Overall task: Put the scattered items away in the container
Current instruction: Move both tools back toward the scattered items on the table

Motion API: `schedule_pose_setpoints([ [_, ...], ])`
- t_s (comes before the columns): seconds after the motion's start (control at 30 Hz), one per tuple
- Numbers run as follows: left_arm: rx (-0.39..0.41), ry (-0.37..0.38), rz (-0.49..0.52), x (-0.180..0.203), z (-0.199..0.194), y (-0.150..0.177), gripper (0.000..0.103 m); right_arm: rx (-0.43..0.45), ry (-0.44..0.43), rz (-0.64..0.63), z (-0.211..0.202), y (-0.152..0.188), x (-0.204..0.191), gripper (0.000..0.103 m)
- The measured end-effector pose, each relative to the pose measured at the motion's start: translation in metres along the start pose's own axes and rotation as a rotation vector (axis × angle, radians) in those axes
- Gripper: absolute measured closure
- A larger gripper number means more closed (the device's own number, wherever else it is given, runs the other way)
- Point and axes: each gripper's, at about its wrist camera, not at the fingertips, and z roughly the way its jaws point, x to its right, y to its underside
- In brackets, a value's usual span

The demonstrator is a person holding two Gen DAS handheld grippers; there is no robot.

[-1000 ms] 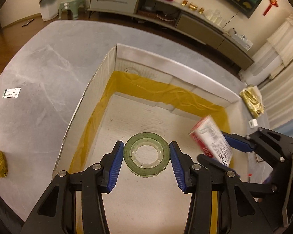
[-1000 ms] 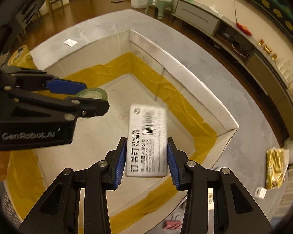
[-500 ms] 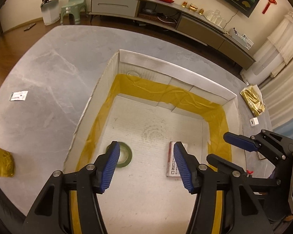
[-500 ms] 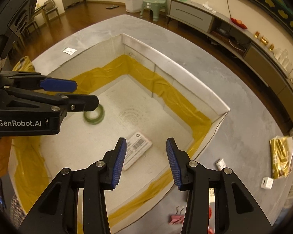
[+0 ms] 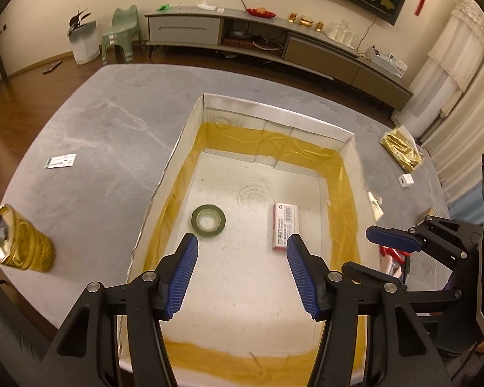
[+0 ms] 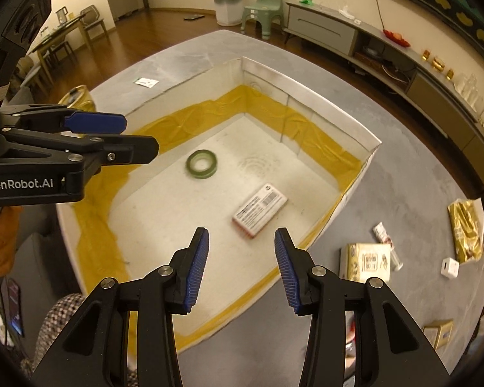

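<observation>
Above the box (image 5: 348, 138), both grippers (left (image 5: 242, 272), right (image 6: 242, 266)) hover level, jaws spread and empty.

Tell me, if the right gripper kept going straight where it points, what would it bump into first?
Probably the staple box lying on the floor of the cardboard box. The right gripper is open and empty, and the staple box sits just ahead of its tips, slightly to the right. Depth is hard to judge, so it might touch bare floor beside it instead.

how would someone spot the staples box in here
Find the white box with yellow-taped walls on the grey table. Two things lie on its floor: the staples box is the flat white rectangle with a barcode, not the green tape roll.
</observation>
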Motion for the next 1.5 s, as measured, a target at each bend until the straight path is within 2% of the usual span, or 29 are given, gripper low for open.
schedule_pose_setpoints([
  [0.37, 0.057, -0.013, 0.070, 0.015, -0.051, 0.040, 0.044, 0.021, -0.022, 0.012, -0.032, 0.034, -0.026, 0.057],
  [1.03, 0.108, -0.020, 0.203, 0.051, -0.109, 0.104, 0.042, 0.115, -0.076, 0.053, -0.082, 0.103, -0.061, 0.057],
  [1.3, 0.113, 0.012, 0.231, 0.065, -0.119, 0.130, 0.042, 0.150, -0.125, 0.137, -0.095, 0.132, -0.056, 0.057],
  [1.5, 0.094, 0.081, 0.263, 0.086, -0.112, 0.156, 0.042, 0.170, -0.155, 0.214, -0.102, 0.163, -0.045, 0.057],
])
